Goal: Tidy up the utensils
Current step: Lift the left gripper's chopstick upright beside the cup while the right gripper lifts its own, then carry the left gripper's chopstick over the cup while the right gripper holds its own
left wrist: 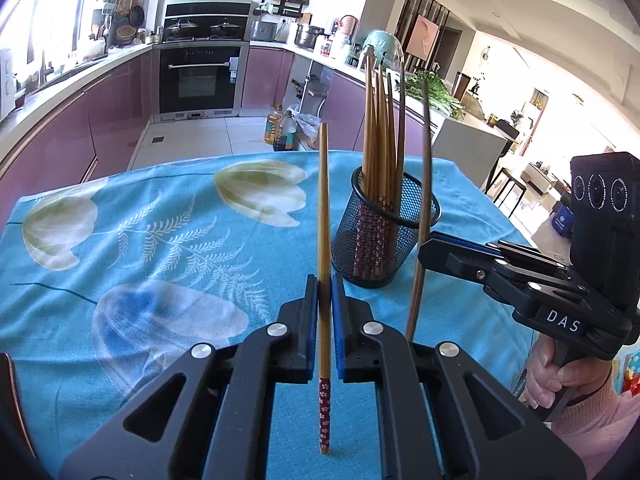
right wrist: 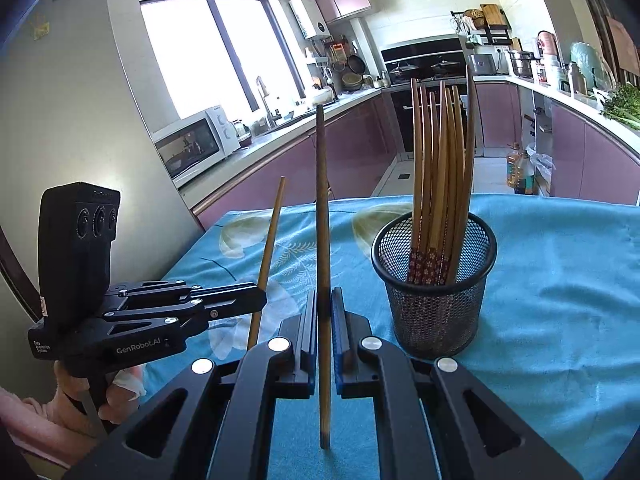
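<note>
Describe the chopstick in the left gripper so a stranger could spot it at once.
On the blue floral tablecloth, left of the black mesh holder, the left gripper pinches one upright chopstick. Unlike the plain darker chopstick in the right gripper, its lower end carries a red flowered band.

The left gripper (left wrist: 325,292) pinches one chopstick (left wrist: 324,216) upright. To the right, near the mesh cup (left wrist: 384,236) — the right gripper (left wrist: 426,248) holds another chopstick (left wrist: 424,200).
</note>
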### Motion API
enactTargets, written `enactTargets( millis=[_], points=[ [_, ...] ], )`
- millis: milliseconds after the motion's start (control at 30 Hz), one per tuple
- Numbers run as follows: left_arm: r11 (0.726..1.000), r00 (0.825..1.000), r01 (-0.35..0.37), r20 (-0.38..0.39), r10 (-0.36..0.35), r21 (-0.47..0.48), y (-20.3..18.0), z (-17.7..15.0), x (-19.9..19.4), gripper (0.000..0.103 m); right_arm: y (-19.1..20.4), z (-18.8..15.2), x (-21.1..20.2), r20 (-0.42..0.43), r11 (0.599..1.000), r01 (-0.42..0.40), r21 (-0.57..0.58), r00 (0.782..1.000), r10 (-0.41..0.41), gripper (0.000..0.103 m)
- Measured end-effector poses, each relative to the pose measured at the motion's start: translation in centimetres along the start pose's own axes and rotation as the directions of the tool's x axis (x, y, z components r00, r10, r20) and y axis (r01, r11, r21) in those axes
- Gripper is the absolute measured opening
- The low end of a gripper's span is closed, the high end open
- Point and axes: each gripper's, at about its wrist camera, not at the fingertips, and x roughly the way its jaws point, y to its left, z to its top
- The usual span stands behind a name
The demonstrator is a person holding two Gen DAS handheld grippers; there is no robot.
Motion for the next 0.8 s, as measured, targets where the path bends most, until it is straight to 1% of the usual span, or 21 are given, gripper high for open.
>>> enactTargets(
  millis=[800],
  points=[
    [1.000,0.998,0.010,0.064,-0.012,0.029,-1.3,1.4,-1.8,0.008,-0.1,1.7,-1.9,0.080,0.999,0.010,-0.032,0.997,-0.008,0.005]
  ],
)
